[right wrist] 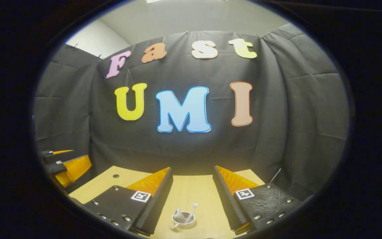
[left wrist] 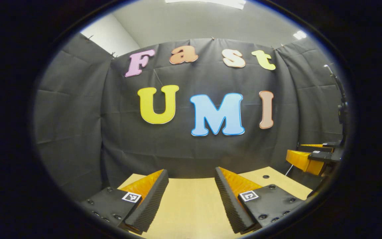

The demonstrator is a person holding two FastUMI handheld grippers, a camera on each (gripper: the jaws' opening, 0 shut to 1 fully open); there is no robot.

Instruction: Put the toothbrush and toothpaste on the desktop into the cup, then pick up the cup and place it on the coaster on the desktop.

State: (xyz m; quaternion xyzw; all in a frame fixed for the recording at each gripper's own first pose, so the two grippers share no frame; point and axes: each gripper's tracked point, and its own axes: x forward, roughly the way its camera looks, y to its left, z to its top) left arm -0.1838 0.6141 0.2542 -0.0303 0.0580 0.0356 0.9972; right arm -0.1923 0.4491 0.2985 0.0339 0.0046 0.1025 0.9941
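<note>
pale wood desktop [right wrist: 191, 192] down low, running far to the black wall. left gripper [left wrist: 191, 176] up over bare wood, fingers spread wide, nothing between. right gripper [right wrist: 192, 172] spread wide too, holding nothing. between its fingers, near and low on the desktop: white cup [right wrist: 183, 219], toothpaste [right wrist: 178, 214] on the left inside, toothbrush [right wrist: 191, 212] leaning right.

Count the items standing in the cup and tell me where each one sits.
2. In the right gripper view, the cup on the desktop holds the toothpaste at its left side and the toothbrush leaning to its right. Anything lower inside the cup is hidden.
</note>
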